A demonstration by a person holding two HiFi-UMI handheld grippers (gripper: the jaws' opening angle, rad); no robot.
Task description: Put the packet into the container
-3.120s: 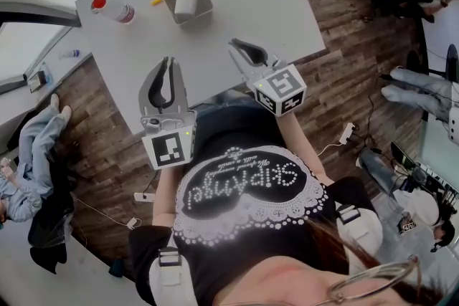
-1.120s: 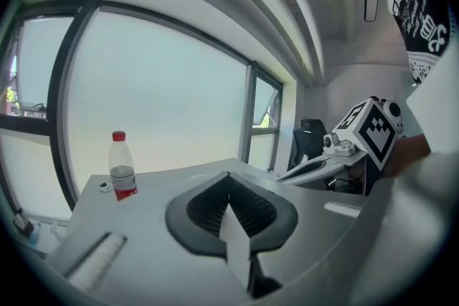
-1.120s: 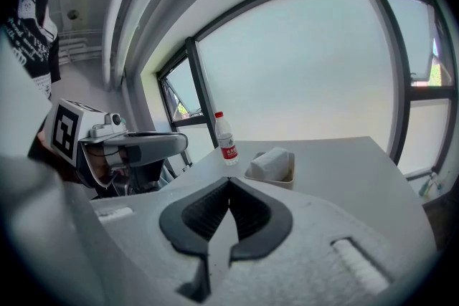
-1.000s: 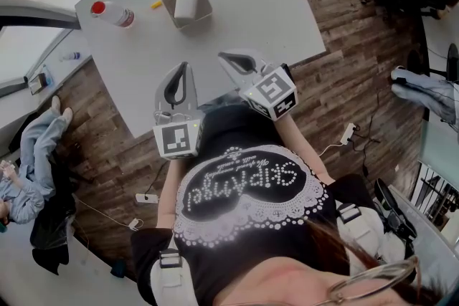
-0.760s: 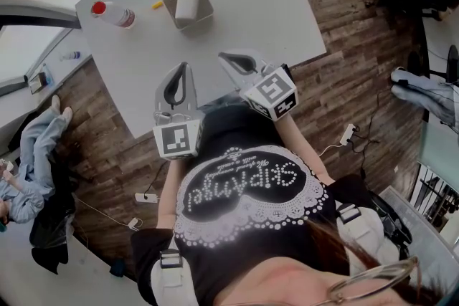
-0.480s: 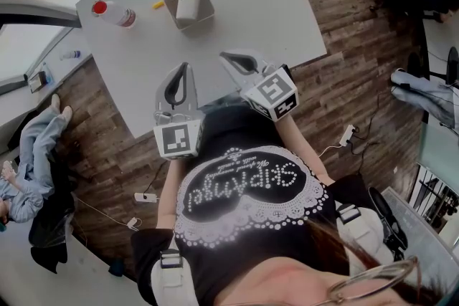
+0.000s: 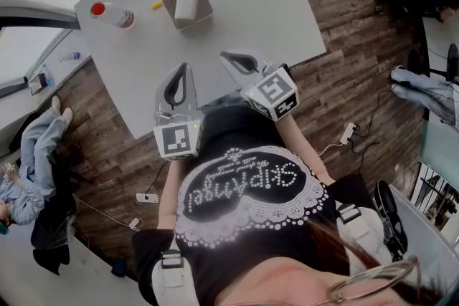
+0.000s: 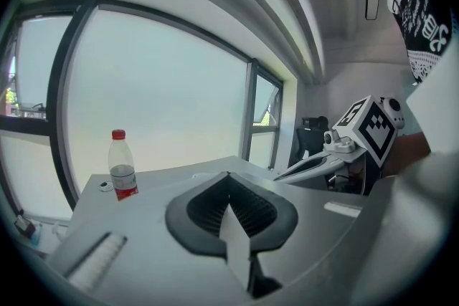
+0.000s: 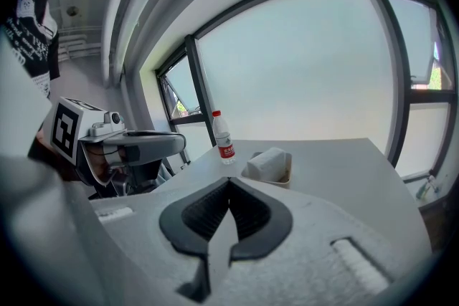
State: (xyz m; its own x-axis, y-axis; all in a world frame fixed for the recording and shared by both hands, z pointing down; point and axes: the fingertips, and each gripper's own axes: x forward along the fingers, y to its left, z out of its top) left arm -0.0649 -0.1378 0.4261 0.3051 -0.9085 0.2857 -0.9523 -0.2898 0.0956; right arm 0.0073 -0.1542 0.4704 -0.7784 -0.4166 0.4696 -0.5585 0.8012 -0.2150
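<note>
White packet (image 7: 186, 2) lies inside the grey container (image 7: 204, 13) at upper left, long axis up-frame; we hold left claw (image 7: 182, 68) and right claw (image 7: 224, 56) pressed together, empty, below it, about equally near.

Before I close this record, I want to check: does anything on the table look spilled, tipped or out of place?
Nothing stands out. The white packet sits in the container, and the bottle stands upright with its cap on.

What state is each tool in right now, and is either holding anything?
Left tool: closed, holding nothing.
Right tool: closed, holding nothing.
</note>
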